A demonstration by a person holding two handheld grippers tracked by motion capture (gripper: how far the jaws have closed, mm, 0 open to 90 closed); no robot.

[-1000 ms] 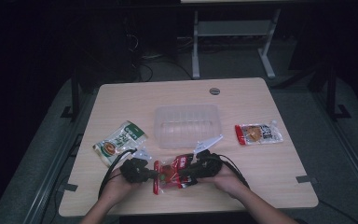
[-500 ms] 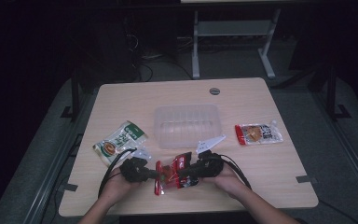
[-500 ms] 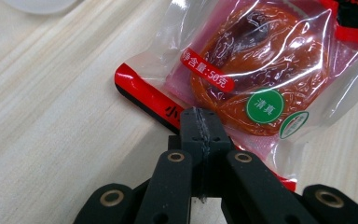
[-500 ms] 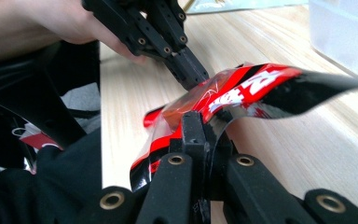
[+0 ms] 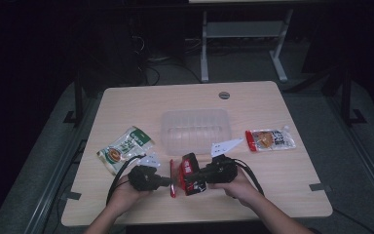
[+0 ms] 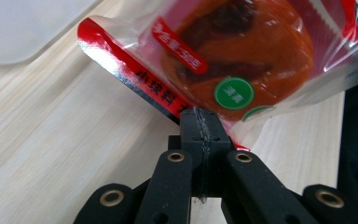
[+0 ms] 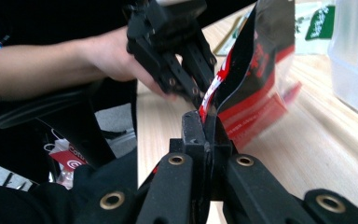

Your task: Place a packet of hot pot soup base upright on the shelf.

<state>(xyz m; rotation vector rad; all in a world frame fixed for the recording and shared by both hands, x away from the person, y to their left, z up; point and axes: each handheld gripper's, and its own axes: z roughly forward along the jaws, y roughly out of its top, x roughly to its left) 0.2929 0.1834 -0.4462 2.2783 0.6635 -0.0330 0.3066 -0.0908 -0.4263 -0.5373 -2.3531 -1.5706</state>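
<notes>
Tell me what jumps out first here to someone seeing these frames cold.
The red snack packet at the table's near edge, pinched from both sides: the left gripper shut on one edge, the right gripper shut on another. Behind it, mid-table, sits a clear plastic container, with a green packet to its left and an orange-filled packet to its right.

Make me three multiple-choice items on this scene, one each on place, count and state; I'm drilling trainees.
1. Where is the clear tub?
A. mid-table, beyond the grippers
B. on the floor
C. in a hand

2. How many snack packets are on or over the table?
A. one
B. three
C. five

3. How do the left gripper jaws stand?
A. wide open
B. shut on the red packet
C. shut on nothing

Key: 1 A, the high view shows it there; 2 B, green packet, orange packet and the red one; 3 B, the jaws pinch its edge.
</notes>
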